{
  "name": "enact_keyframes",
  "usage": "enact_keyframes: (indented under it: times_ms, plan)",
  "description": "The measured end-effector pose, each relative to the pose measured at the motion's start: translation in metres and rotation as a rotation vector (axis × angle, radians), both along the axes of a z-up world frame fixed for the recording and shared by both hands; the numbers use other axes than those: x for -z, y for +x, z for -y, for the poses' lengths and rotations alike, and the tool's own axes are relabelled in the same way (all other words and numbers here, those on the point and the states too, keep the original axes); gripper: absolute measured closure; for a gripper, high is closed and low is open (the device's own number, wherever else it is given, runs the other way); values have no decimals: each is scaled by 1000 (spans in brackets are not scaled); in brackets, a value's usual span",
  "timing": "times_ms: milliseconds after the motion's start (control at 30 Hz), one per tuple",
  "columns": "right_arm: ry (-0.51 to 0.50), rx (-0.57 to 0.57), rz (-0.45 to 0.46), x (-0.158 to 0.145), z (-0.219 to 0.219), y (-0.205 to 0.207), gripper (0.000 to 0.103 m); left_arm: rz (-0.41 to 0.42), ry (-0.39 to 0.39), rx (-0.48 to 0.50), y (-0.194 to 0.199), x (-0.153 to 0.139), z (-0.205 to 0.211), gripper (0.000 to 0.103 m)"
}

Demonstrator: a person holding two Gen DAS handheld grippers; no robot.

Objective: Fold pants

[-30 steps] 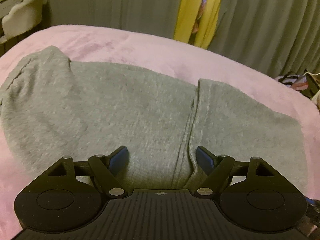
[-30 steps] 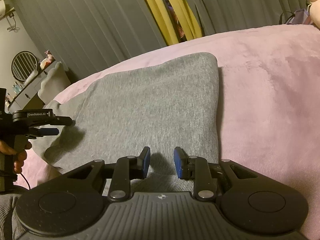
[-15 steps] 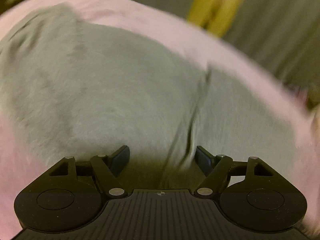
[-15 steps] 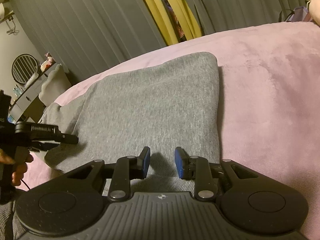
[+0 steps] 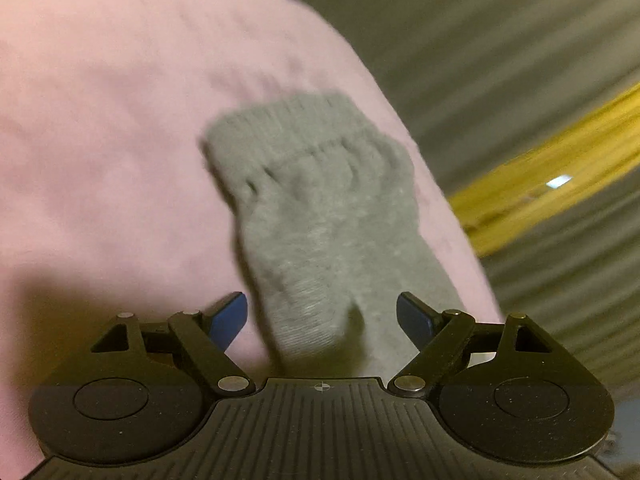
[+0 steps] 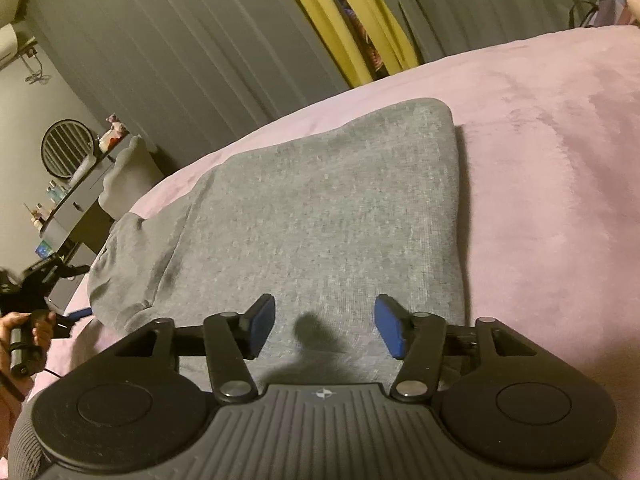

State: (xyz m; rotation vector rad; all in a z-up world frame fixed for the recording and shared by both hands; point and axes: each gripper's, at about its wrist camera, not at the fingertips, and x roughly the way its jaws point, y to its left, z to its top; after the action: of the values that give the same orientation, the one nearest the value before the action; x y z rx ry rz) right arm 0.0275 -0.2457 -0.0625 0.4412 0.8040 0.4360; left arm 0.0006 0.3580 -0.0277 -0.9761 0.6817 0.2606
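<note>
Grey sweatpants [image 6: 320,220] lie folded on a pink bed cover [image 6: 560,160]. My right gripper [image 6: 325,326] is open just above the near edge of the folded pile, holding nothing. My left gripper [image 5: 322,320] is open, with its fingers on either side of a narrow grey part that ends in a ribbed cuff [image 5: 308,128]; the view is blurred. The left gripper also shows in the right wrist view [image 6: 64,316], at the pants' left end.
Grey curtains [image 6: 180,60] with a yellow strip [image 6: 344,20] hang behind the bed. A dresser with a round fan [image 6: 68,152] and small bottles stands at the far left. Cables and a bag [image 6: 604,8] lie past the bed's right corner.
My right gripper has opened wide over the folded pants. My left gripper has swung left to the cuffed end of the pants, staying open.
</note>
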Motion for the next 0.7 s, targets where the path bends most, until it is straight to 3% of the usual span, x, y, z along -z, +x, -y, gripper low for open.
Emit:
enact_keyframes:
  times_ms: [133,267,300,333,400,433,533,567,600,667,700]
  plan:
    - [10,11,-7,0,0,0,43,22,-12,2,21,12,-12,16]
    - [11,14,-10,0,-2,0,41,70,-84,-108,38,23,-26,20]
    - [8,12,-9,0,-2,0,40,74,-105,-138,40,26,-27,29]
    - [4,10,-8,0,-3,0,38,72,-131,-165,42,28,-30,48]
    - [-5,7,-5,-1,-5,-1,37,95,-202,-188,46,32,-38,72]
    - [-8,7,-4,-1,-5,-1,36,128,-213,-175,45,32,-39,78]
    - [-1,10,-7,0,-3,-1,36,161,-152,-126,45,26,-34,74]
    - [4,11,-8,0,-3,0,36,146,-142,-130,50,29,-34,65]
    - [10,13,-7,1,-2,0,36,117,-143,-154,52,32,-34,43]
    - [15,14,-6,2,-2,1,35,116,-182,-194,50,34,-36,46]
    - [16,14,-7,2,-2,1,35,105,-189,-218,51,34,-35,57]
